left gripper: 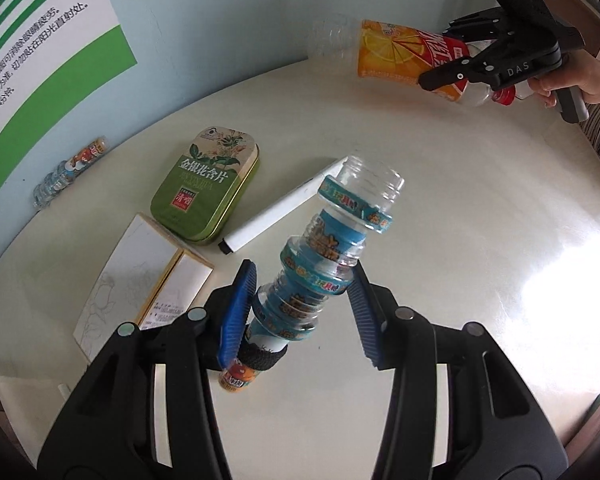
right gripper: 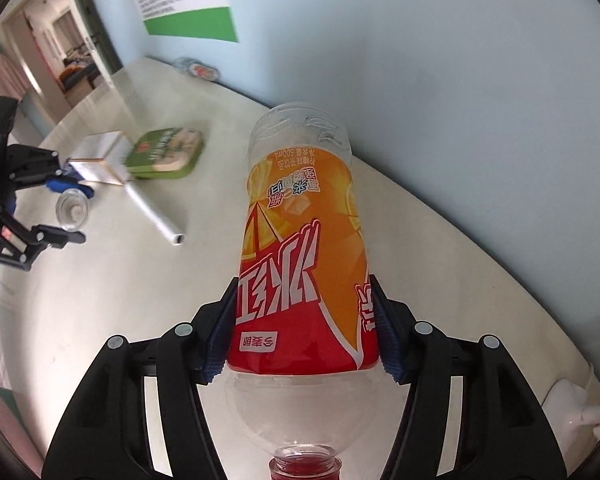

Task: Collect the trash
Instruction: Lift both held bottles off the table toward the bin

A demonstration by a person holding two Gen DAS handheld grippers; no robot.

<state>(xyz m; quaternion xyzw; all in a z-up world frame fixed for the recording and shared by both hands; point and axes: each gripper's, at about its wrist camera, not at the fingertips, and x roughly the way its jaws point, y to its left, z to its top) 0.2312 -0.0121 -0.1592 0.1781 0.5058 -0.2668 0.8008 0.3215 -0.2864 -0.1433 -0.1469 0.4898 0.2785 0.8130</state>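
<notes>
Both grippers pinch trash: left gripper (left gripper: 300, 300) the ridged blue-banded clear bottle (left gripper: 332, 256), right gripper (right gripper: 304, 340) the orange-and-red-labelled clear bottle (right gripper: 304, 248), while a small clear bottle (left gripper: 70, 172), seemingly more trash, remains by the wall.

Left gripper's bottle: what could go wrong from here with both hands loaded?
1. The crushed blue-label bottle leans between the left gripper pads; only the left pad clearly presses it, so it may slip out.
2. The right gripper clamps the orange-label bottle near its neck end; the long body could swing.
3. One more small bottle lies by the wall, with no free gripper.
</notes>
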